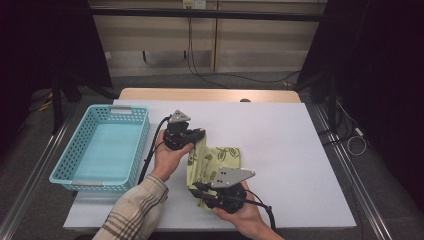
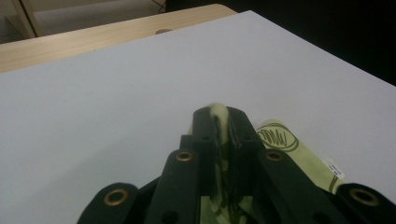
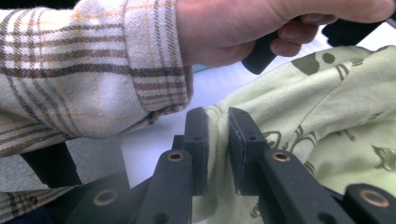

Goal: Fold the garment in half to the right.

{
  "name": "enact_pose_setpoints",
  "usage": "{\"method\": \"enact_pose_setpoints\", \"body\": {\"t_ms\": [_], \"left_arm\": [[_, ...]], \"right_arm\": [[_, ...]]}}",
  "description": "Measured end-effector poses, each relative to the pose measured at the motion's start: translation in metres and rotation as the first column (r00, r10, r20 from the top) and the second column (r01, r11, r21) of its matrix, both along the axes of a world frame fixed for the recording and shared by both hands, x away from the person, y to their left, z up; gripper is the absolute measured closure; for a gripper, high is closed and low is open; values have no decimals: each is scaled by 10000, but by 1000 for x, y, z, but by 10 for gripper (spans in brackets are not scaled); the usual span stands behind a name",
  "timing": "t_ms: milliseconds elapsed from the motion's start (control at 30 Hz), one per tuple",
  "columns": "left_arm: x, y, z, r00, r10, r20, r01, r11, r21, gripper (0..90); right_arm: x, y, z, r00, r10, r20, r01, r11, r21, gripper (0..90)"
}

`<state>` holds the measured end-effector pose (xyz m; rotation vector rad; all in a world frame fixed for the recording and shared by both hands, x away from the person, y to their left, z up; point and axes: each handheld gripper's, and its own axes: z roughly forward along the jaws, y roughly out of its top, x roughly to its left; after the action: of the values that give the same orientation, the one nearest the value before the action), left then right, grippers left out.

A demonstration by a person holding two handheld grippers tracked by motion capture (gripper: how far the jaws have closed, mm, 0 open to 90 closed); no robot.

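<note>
Beside blue basket, cloth outside

A white-topped table with a bare wooden strip along its far edge carries a pale green patterned cloth near its front centre and an empty turquoise plastic basket overhanging its left edge.

Pale green patterned cloth — bunched, mid-table, both edges pinched

High view looks down from overhead; gripper views sit close — all share the cloth.
</note>
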<state>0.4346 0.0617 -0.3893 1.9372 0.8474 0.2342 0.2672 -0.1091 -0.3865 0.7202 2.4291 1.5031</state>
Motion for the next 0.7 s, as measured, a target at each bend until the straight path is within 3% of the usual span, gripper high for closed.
{"method": "enact_pose_setpoints", "body": {"t_ms": [300,433,467,500,533,700], "left_arm": [[7,-9,-15,9995,-32,-322,40,9997,251,840],[8,-14,-22,9990,49,-446,-44,9999,116,840],[10,-12,-22,9990,-258,-375,276,9983,506,840],[8,-16,-23,9988,19,-486,-12,9999,160,840],[9,-15,-23,9990,-180,-406,198,9989,435,840],[8,-19,-24,9991,23,-434,-22,10000,24,839]], "right_arm": [[2,-14,-12,9992,-320,-230,315,9992,-230,790],[3,-16,-15,9987,-411,-289,403,9988,-286,790],[3,-16,-15,9987,-411,-289,403,9988,-286,790],[3,-16,-16,9985,-436,-321,427,9987,-289,790],[3,-16,-16,9985,-436,-321,427,9987,-289,790],[2,-21,-13,9981,-467,-409,462,9988,-141,790]]}}
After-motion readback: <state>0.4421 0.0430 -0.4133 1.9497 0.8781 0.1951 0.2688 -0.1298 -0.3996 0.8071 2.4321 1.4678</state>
